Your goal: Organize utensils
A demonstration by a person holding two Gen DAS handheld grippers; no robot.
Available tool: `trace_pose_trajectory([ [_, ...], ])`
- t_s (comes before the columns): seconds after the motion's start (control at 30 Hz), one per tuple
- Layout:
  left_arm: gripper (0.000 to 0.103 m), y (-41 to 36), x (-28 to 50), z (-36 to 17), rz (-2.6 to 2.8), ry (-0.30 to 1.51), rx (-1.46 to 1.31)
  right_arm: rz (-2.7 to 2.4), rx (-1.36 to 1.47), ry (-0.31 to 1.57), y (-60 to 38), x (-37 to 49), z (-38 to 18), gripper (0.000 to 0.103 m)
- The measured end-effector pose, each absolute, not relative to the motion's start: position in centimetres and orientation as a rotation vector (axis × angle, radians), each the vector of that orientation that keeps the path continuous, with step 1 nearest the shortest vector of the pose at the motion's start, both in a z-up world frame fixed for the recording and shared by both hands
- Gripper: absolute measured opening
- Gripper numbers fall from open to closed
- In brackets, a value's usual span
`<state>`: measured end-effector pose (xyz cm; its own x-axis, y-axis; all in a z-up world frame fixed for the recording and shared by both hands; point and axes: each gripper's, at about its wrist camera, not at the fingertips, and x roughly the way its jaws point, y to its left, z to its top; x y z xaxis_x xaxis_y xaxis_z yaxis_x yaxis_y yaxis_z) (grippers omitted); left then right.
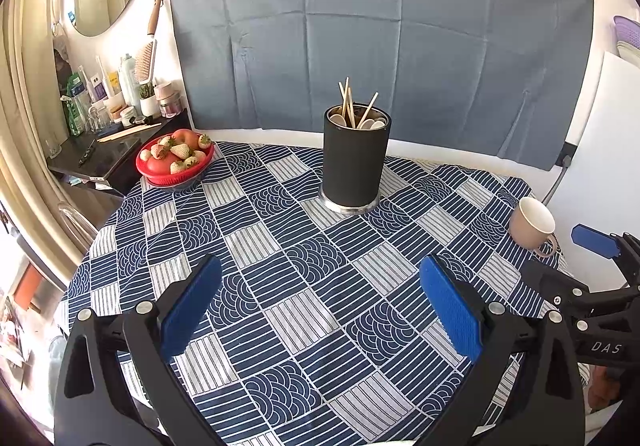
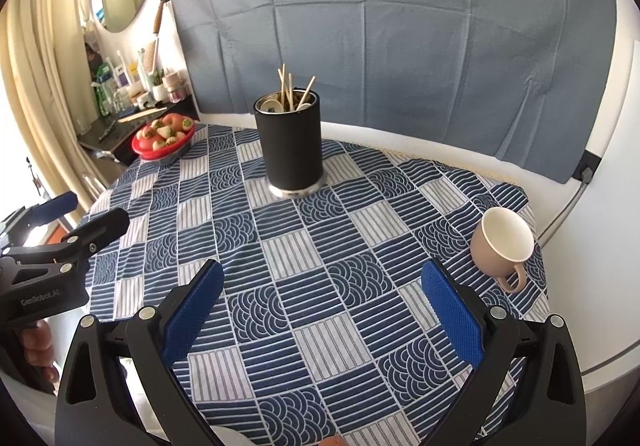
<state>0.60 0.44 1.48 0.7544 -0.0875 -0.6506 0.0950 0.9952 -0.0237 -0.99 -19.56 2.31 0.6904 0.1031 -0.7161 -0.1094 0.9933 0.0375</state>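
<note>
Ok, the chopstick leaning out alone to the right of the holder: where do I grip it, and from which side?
Grip its exposed upper shaft from above with the right gripper, probably best: it tilts clear of the bunch above the black holder.

Left gripper (image 1: 320, 310): jaws spread wide, nothing between the blue pads (image 1: 191, 309). Right gripper (image 2: 322, 312): same, wide apart, empty. Both held level, side by side, pointing forward.

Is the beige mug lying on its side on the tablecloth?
No, the beige mug stands upright on the tablecloth, its open mouth facing up and its handle toward the camera.
</note>
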Motion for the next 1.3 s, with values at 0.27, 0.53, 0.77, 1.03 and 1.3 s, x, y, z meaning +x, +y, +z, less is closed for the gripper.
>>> trace_pose_trajectory([
  [0.27, 0.097, 0.4, 0.6, 1.5, -0.093, 0.709, 0.017, 0.099, -0.015, 0.792, -19.6, -1.0, 2.4, 0.095],
  [0.53, 0.097, 0.4, 0.7, 1.4, -0.094, 0.715, 0.017, 0.106, -0.014, 0.804, -19.5, -0.7, 2.1, 0.095],
  [0.77, 0.097, 0.4, 0.8, 1.3, -0.095, 0.717, 0.018, 0.108, -0.016, 0.807, -19.5, -0.7, 2.0, 0.095],
  [1.03, 0.097, 0.5, 1.2, 1.1, -0.105, 0.725, 0.021, 0.106, -0.03, 0.816, -19.3, -0.4, 1.9, 0.095],
  [1.3, 0.097, 0.4, 1.7, 1.0, -0.137, 0.723, 0.023, 0.094, -0.029, 0.813, -19.4, -0.3, 1.9, 0.095],
])
